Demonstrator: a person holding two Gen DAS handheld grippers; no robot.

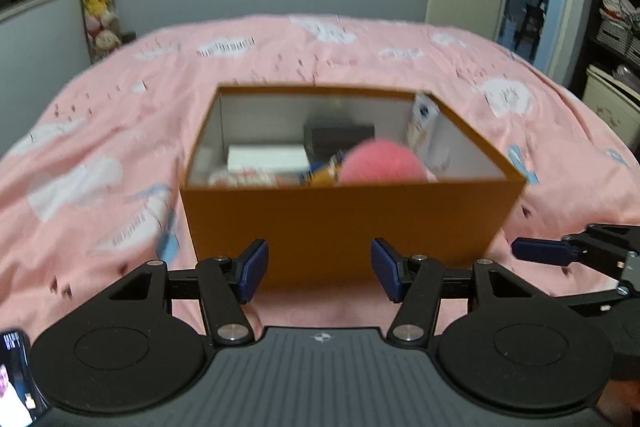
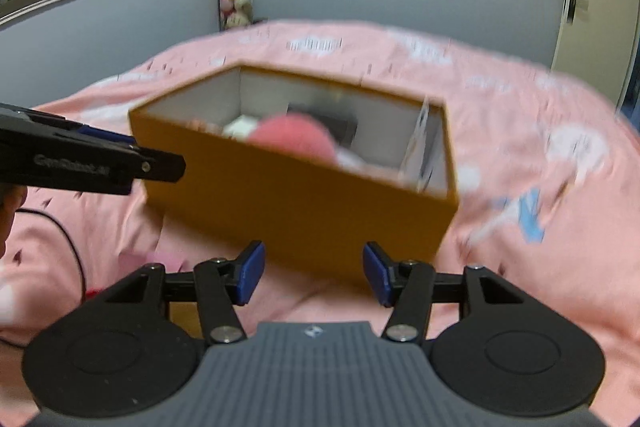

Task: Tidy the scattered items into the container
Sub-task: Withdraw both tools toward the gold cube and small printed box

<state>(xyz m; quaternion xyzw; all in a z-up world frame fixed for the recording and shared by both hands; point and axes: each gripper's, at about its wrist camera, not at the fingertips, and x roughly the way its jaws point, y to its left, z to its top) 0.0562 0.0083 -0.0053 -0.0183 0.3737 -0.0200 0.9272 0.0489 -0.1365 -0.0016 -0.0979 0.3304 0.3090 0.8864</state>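
Faintly, "GenRobot.AI" on left gripper (image 2: 158, 163).

Blurred "GenRobot.AI" lettering on side of left gripper (image 2: 120, 163); no other text legible.

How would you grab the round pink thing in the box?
Probably from straight above: the pink ball sits deep inside the orange box, whose walls block side approaches. Close the fingers across its widest middle, since it is round and looks soft.
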